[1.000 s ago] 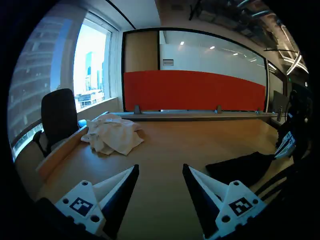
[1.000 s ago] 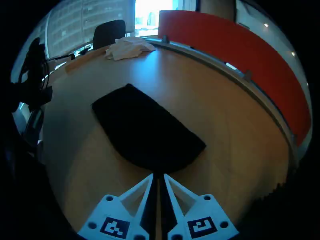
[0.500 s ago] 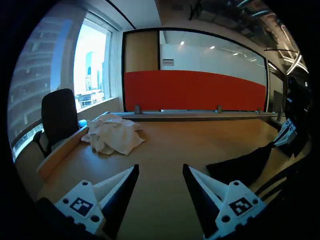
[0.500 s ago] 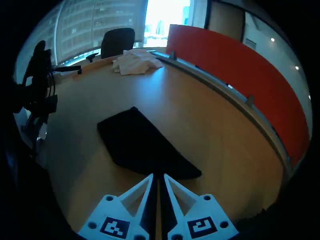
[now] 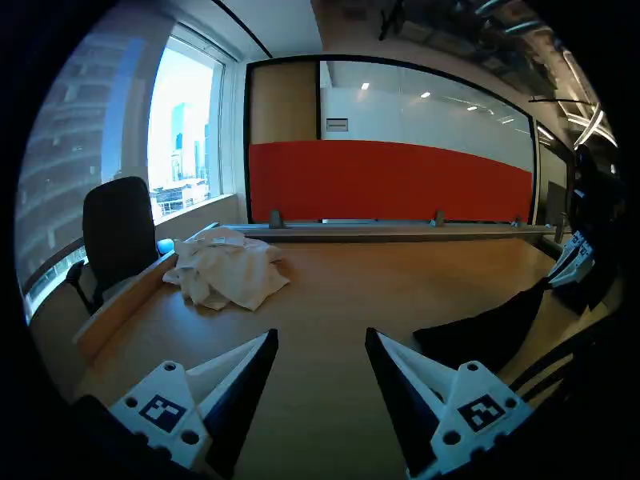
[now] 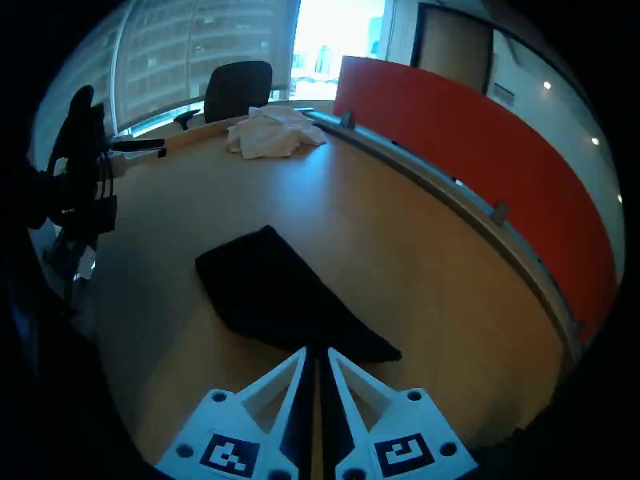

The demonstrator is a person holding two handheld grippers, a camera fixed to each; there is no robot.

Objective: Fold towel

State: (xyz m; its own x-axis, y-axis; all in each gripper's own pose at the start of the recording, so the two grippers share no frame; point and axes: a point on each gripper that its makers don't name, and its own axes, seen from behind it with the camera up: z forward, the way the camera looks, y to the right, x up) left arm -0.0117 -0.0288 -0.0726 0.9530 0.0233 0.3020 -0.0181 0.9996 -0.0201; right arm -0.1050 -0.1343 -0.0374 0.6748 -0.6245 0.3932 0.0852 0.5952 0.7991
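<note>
Black cloth towel (image 6: 272, 296) — centre frame on light wooden table (image 6: 416, 240), near corner raised. Right gripper (image 6: 318, 352): clamped on that corner. Left gripper (image 5: 321, 334): jaws apart, empty. Risk — thin pinch may slip, dropping the corner.

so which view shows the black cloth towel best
The right gripper view: the black cloth towel lies broad across the wooden table, seen from above. The left gripper view catches it edge-on, one corner raised.
</note>
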